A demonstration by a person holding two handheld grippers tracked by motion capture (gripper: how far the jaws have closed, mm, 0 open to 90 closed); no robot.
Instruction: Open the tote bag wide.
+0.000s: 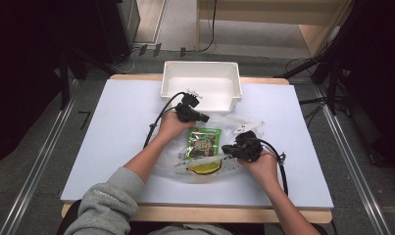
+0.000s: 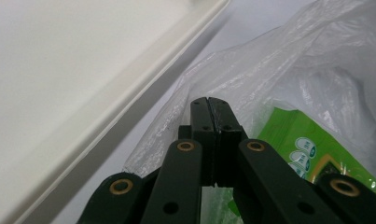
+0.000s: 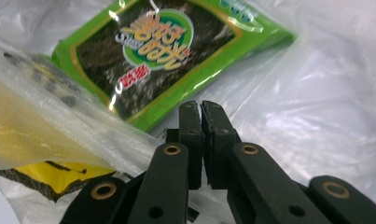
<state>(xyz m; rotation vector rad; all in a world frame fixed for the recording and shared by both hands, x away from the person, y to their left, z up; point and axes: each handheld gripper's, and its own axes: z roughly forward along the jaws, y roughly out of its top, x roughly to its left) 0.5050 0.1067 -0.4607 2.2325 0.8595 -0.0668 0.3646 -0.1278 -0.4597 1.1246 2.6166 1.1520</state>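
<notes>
A clear plastic bag point(image 1: 171, 157) lies crumpled on the white table point(image 1: 121, 127), in front of the bin. Inside it are a green snack packet point(image 1: 204, 142) and a yellow-and-black packet point(image 1: 205, 168). My left gripper point(image 1: 205, 117) is at the bag's far edge, its jaws shut on the film point(image 2: 288, 60) at the left gripper point(image 2: 208, 100) tips. The green packet point(image 2: 307, 149) lies just to their right. My right gripper point(image 1: 226, 148) is at the bag's right side. The right gripper point(image 3: 202, 105) is shut on the bag film point(image 3: 316, 93), close to the green packet point(image 3: 167, 51) and the yellow packet point(image 3: 31, 140).
An empty white bin point(image 1: 201, 63) stands at the table's far edge, its rim point(image 2: 129, 93) close beside my left gripper. A small white scrap point(image 1: 249, 127) lies just beyond the right gripper. Bare table extends to the left and right of the bag.
</notes>
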